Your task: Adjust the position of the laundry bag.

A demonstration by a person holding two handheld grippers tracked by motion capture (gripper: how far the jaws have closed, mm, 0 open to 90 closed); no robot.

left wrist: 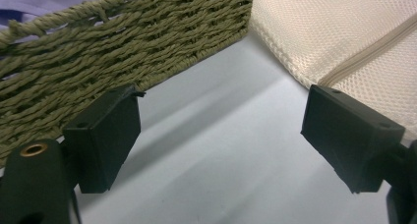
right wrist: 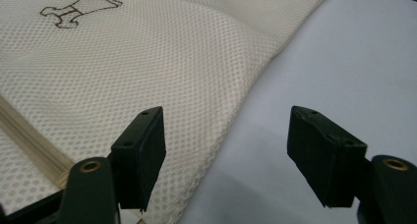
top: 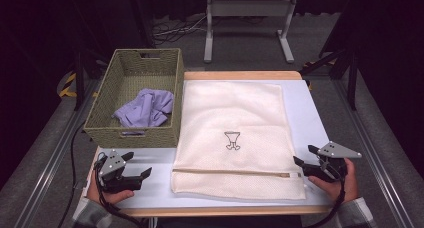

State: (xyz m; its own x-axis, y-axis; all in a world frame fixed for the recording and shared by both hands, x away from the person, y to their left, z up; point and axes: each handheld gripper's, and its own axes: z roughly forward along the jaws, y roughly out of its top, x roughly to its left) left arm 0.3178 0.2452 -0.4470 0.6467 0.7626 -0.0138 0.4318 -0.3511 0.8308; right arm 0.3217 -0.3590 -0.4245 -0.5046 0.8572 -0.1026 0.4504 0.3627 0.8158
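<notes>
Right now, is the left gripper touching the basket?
Apart. In the left gripper view, bare table lies between the open left gripper and the woven basket.

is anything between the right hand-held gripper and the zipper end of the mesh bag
Nothing visible. The right hand-held gripper sits open just off the mesh laundry bag's right edge, beside the zipper's end, with only bare table mat between.

Grey metal stand [top: 247, 19] and loose cables [top: 175, 30] on floor beyond table [top: 320, 113].
</notes>
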